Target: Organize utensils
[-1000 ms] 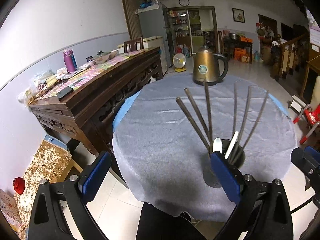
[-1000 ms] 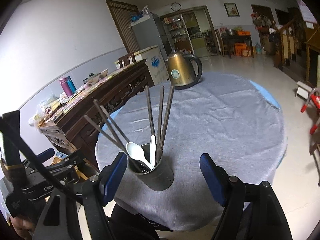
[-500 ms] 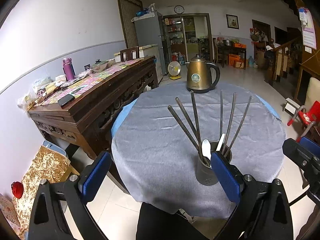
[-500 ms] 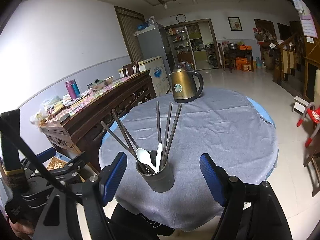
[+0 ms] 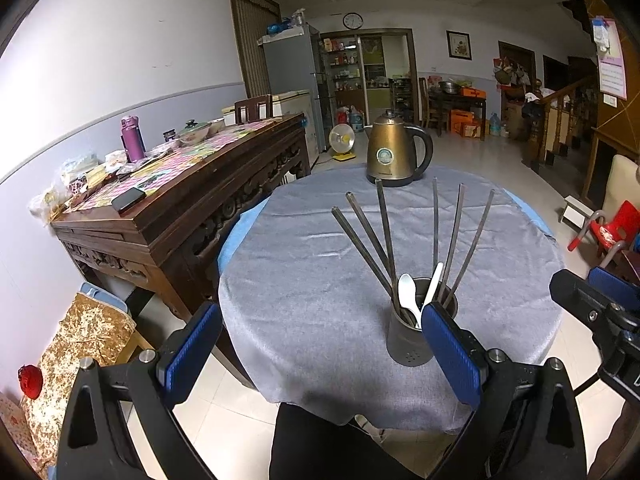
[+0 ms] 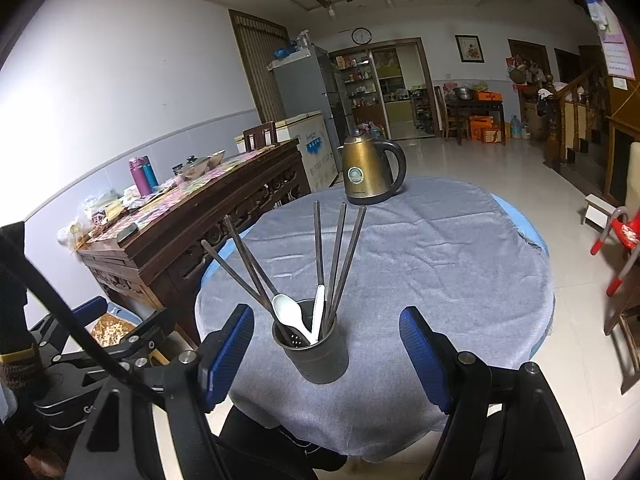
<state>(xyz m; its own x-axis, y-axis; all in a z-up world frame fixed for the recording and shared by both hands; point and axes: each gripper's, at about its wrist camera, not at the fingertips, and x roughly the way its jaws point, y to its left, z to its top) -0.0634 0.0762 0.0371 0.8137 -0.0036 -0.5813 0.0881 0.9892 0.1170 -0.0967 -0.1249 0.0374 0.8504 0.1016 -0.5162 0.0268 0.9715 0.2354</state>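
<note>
On the bench (image 6: 440, 264) we see nothing loose beside the kettle (image 6: 366, 172): the chopsticks (image 6: 340, 256) and white spoons (image 6: 290, 316) all stand in the holder (image 6: 320, 356) near its front edge. We judge the sorting essentially done, with our left hand-held gripper (image 5: 320, 354) and right hand-held gripper (image 6: 326, 358) both spread wide, empty and short of the holder.

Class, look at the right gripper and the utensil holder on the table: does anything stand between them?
Nothing visible does. The right gripper is open, and the utensil holder stands directly ahead between its fingers on the grey tablecloth. The kettle stands far behind.
</note>
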